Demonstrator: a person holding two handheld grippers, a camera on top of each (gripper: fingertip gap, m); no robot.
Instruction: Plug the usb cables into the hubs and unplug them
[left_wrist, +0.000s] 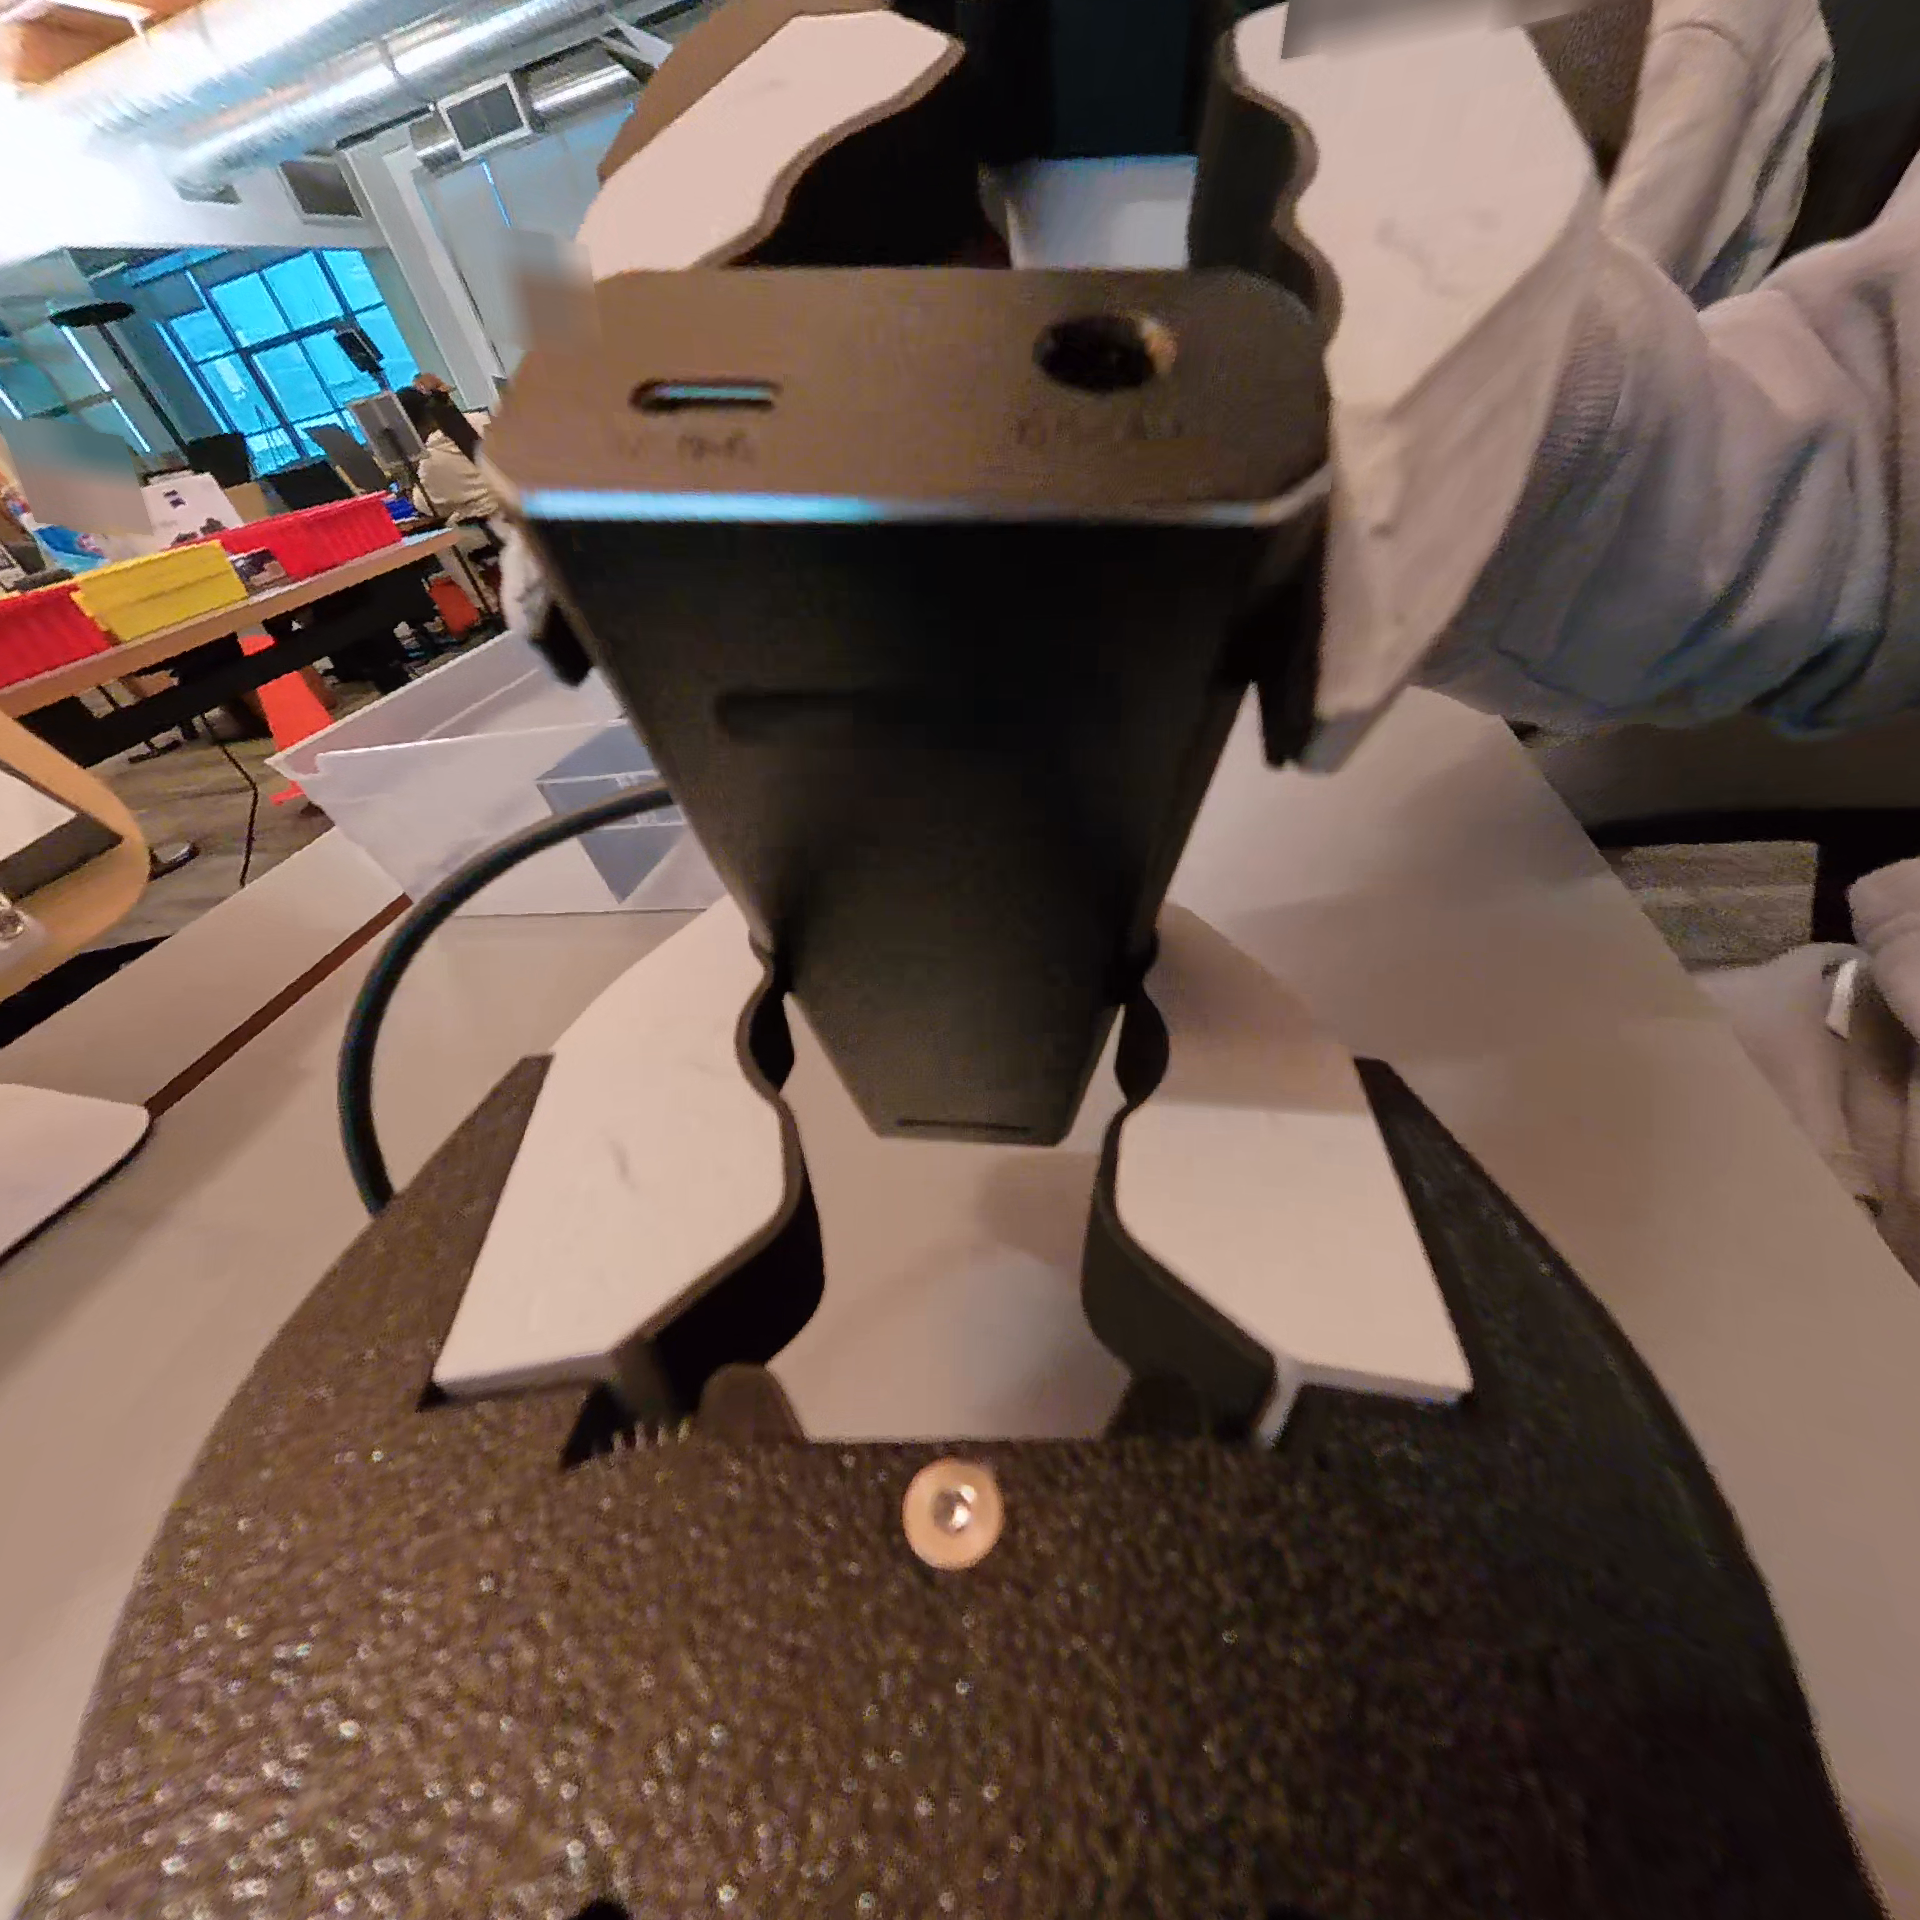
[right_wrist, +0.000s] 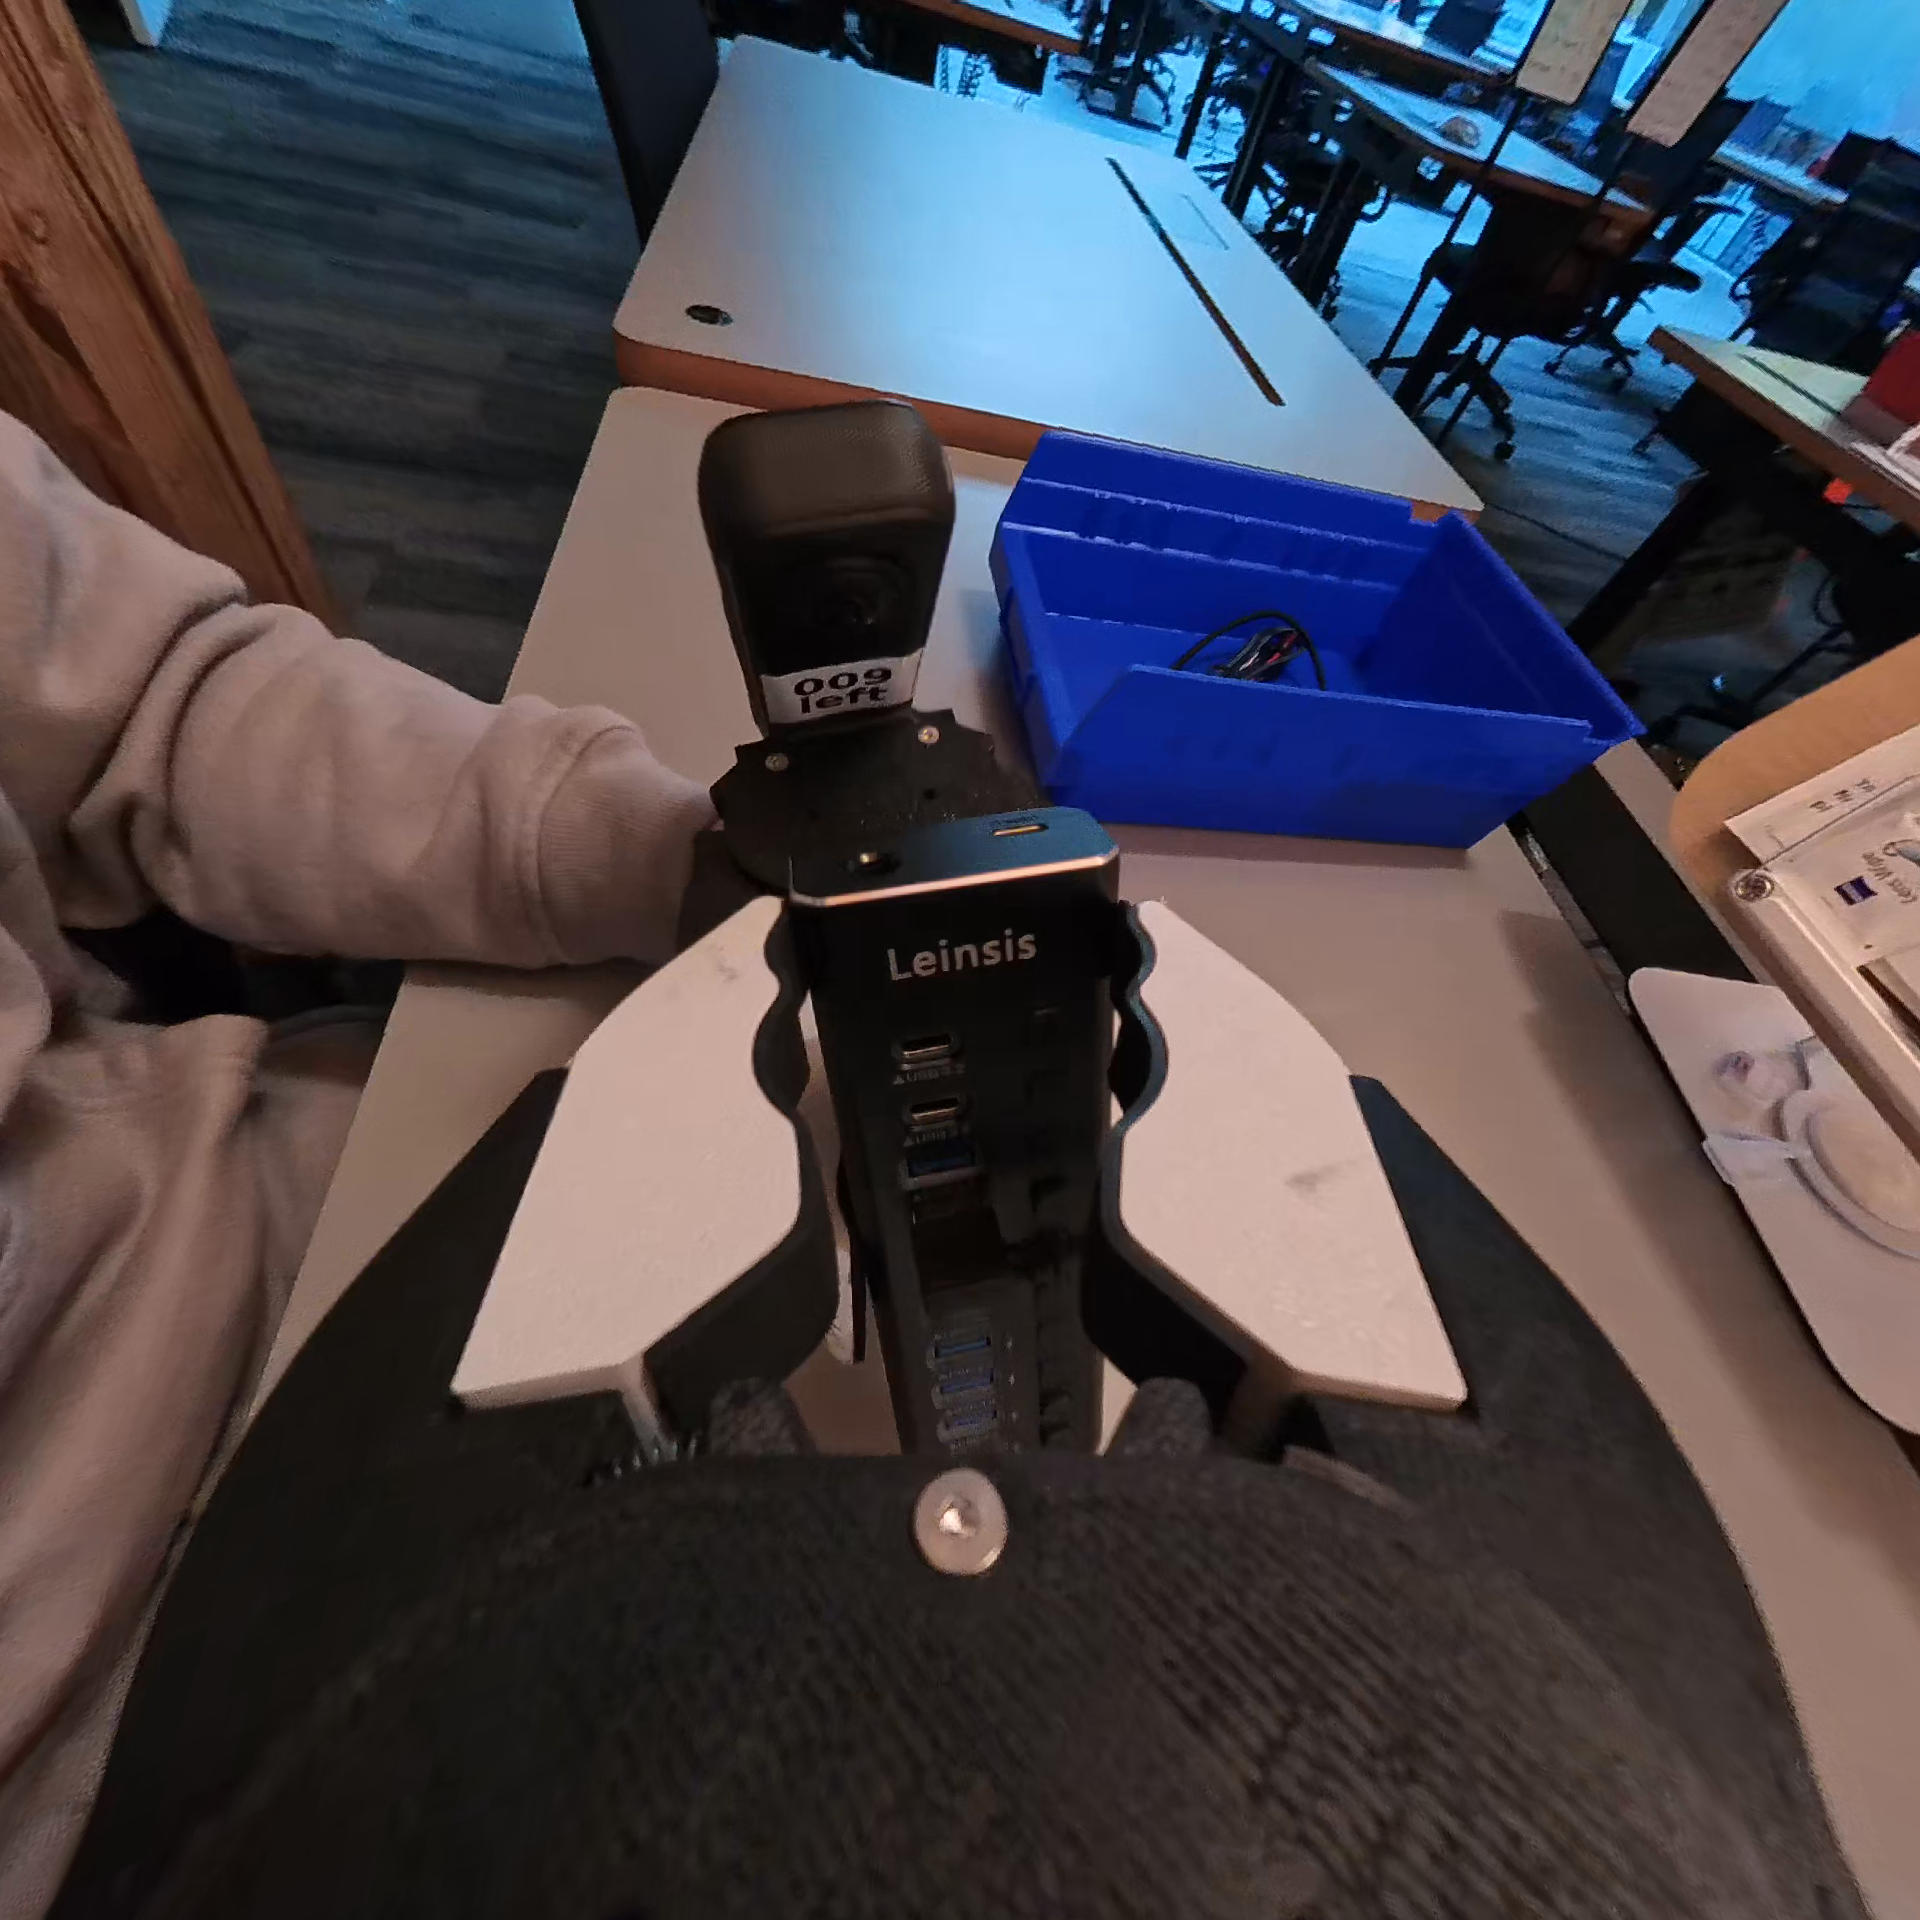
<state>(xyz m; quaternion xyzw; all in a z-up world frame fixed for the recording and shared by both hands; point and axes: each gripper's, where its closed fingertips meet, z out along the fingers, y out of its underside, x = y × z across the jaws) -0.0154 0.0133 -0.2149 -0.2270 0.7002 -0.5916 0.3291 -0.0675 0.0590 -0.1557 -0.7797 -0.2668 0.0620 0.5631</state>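
Observation:
A black USB hub (left_wrist: 935, 727) with a metal end cap is held in the air above the grey table (left_wrist: 1455, 935), between both grippers. My left gripper (left_wrist: 951, 997) is shut on its lower, narrow end. The right gripper's fingers (left_wrist: 748, 145) clamp it from the far side. In the right wrist view my right gripper (right_wrist: 961, 1008) is shut on the hub (right_wrist: 961, 956), whose face shows a column of empty ports. The left gripper's camera (right_wrist: 831, 551) stands just behind the hub. A black cable (left_wrist: 353, 1039) curves over the table at left; its end is hidden.
A blue bin (right_wrist: 1299, 727) with thin wires in it sits on the table behind the hub. A white tub (left_wrist: 468, 800) stands at the far table edge. White packets (right_wrist: 1818, 883) lie at right. A person's grey sleeves (right_wrist: 312, 769) flank the grippers.

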